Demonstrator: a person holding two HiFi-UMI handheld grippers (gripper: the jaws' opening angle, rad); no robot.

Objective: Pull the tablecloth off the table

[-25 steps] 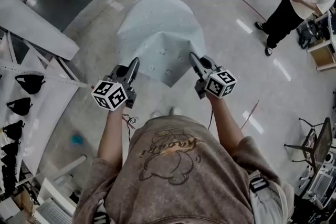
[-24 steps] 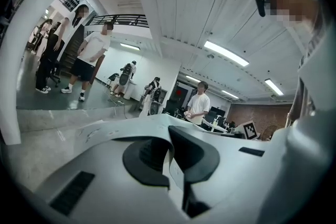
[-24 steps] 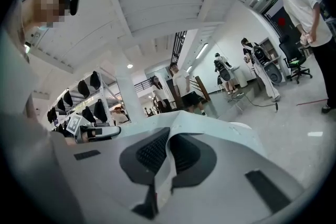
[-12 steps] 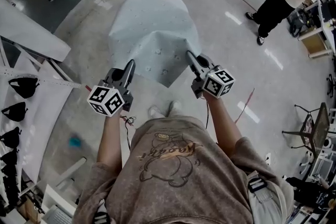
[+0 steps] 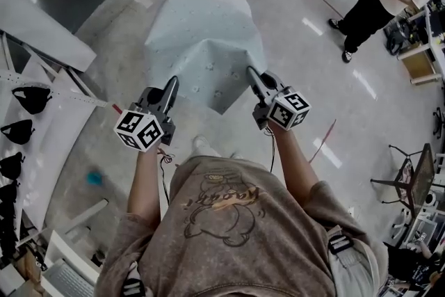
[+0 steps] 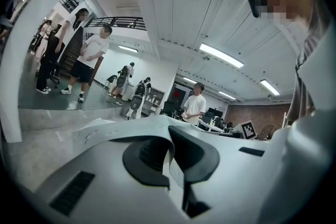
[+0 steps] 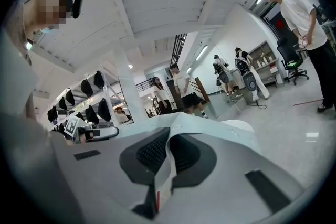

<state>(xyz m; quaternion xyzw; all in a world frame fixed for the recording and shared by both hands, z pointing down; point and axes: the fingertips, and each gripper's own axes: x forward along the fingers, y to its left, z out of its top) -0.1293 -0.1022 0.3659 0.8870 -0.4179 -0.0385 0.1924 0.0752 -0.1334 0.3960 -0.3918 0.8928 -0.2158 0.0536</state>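
So, tablecloth (image 5: 201, 31): pale blue-grey, faint dotted print, creased, tented toward the tools
left tool (image 5: 171, 85): clamped on its near edge
right tool (image 5: 254, 76): pinching same edge

The only lettering is a curved print on the person's sweatshirt (image 5: 221, 197), above a bear drawing (upside down from the head view). It looks like one short word, too blurred to spell. The left marker cube (image 5: 141, 130) and the right marker cube (image 5: 288, 110) bear black-and-white square codes.
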